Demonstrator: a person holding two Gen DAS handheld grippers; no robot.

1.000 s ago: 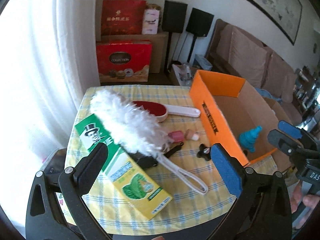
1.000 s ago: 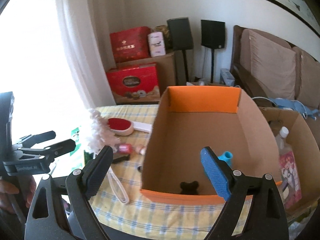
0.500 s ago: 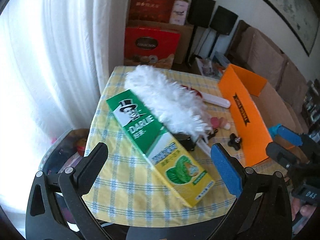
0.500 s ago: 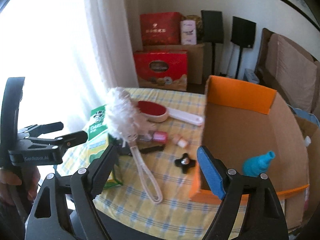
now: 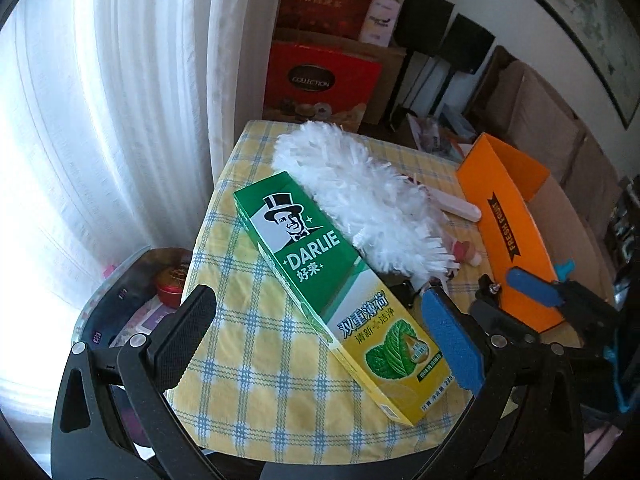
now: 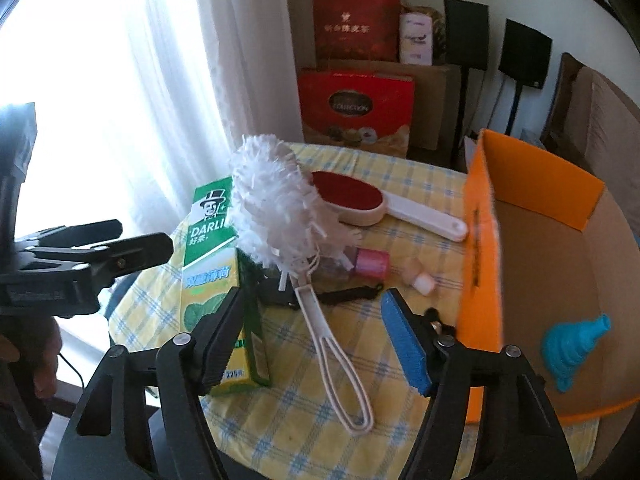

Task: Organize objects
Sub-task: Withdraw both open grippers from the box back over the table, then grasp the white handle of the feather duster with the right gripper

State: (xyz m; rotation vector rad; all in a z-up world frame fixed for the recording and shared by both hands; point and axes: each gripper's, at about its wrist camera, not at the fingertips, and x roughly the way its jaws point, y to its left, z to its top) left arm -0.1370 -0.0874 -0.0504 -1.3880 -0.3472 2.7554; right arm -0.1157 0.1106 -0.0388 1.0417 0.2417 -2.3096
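A green and yellow toothpaste box (image 5: 320, 272) lies on the checked tablecloth (image 5: 248, 320), with a white feather duster (image 5: 360, 200) leaning over its far end. My left gripper (image 5: 320, 344) hovers open above the box's near half, touching nothing. In the right wrist view the duster's looped handle (image 6: 340, 360) lies below my right gripper (image 6: 312, 344). Its jaws are closing, and the pads are clear of the handle. Behind it are a red lint brush (image 6: 352, 200) and a pink-capped bottle (image 6: 372, 262). The orange cardboard box (image 6: 480, 260) on the right holds a blue funnel (image 6: 572, 344).
A black strap (image 6: 348, 294) and a small black knob (image 6: 434, 316) lie near the orange box. Red gift boxes (image 6: 356, 108) and speakers (image 6: 524, 56) stand behind the table. White curtains (image 5: 120, 100) hang at the left, above a dark tray (image 5: 132, 300) of items.
Both views have swung left from the orange box toward the toothpaste box and duster, and both grippers have come lower and closer. The right jaws have narrowed.
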